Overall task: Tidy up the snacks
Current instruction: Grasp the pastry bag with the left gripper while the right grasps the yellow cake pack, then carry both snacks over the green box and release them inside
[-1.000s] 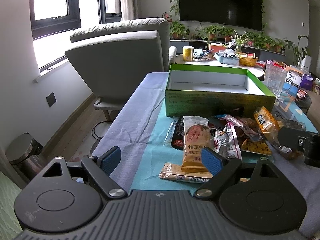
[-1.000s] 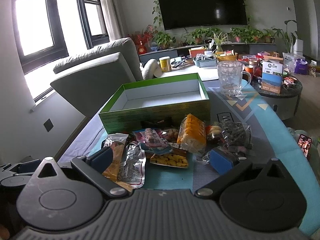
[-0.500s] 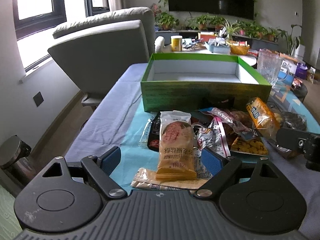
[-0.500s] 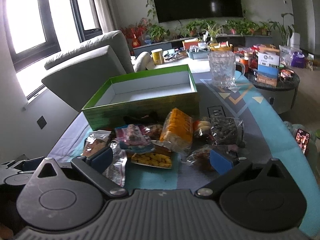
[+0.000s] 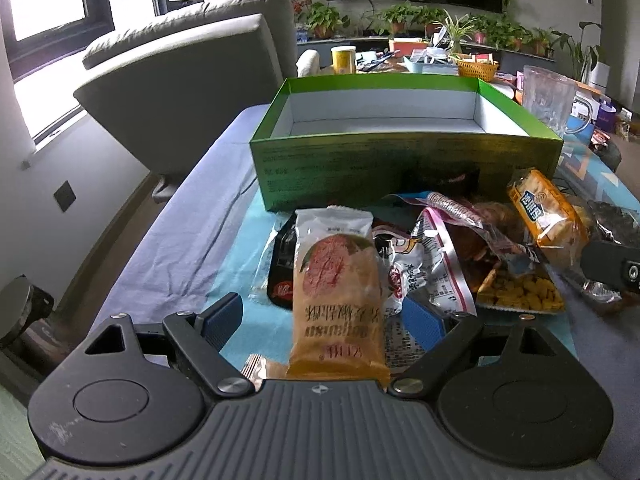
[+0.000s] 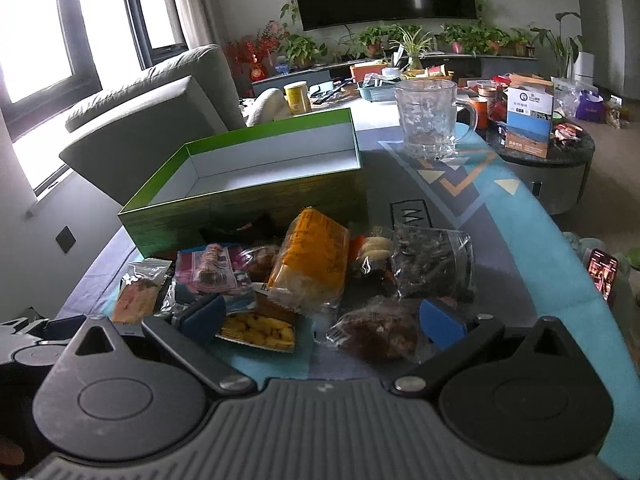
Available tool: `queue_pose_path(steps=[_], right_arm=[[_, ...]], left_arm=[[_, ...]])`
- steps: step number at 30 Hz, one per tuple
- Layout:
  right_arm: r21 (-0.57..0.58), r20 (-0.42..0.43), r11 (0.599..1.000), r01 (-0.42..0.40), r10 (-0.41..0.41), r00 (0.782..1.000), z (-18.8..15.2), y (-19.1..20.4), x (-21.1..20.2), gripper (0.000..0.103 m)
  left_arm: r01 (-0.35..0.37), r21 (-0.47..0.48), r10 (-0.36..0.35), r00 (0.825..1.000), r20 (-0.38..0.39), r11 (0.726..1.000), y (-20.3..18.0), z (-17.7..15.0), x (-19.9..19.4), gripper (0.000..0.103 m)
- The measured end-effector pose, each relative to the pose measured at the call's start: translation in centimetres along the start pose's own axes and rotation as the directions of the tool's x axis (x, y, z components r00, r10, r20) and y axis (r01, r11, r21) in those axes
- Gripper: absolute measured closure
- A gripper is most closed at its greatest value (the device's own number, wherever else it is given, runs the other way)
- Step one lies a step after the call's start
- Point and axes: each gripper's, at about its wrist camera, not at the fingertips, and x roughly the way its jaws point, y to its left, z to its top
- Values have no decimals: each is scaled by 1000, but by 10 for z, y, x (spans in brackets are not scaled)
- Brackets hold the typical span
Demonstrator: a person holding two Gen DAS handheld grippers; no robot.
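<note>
With both sets of jaws spread wide, left gripper (image 5: pixel 322 320) straddles a tan cake packet (image 5: pixel 335 292), not gripping it; right gripper (image 6: pixel 320 320) straddles a yellow chip tray (image 6: pixel 258 332) and brown snack bag (image 6: pixel 374 334). Snack pile (image 6: pixel 304 268) on table, green box (image 5: pixel 404 148) just behind, glass mug (image 6: pixel 428 118) farther back.

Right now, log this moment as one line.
left tool: open, astride cake pack | right tool: open, over snack pile | green box: empty
</note>
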Motion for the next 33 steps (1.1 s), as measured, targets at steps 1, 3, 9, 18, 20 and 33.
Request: queue_pose_path(steps=[1,3,9,18,20,33], right_arm=[[0,-2,1000,-4,4,1000,1,-1,2,50],[1,-8,1000,-7,7,1000,1,-1,4,50],[5,-21,1000,-3,4,1000,-2,-1,3,50],[-39,20,999,-26,27,999,1,11,-8,50],[-48,18,998,-37,38,999,1,13,-8,50],[77,9,995,-64,64,998,13,-2,20,50]], left_arm=[[11,5,-11,1000,7,1000,0,0,1,25],[63,4,-63,998,18,998,0,1,2,53],[132,-38,-131,991,8,991,12,-1,-3,64],[171,-78,-165,984,68,982,32,1,-32,65],[171,-86,-164,983,87,981,37,4,-38,65],[162,-96,-154,984,87,982,44,15,-30,64]])
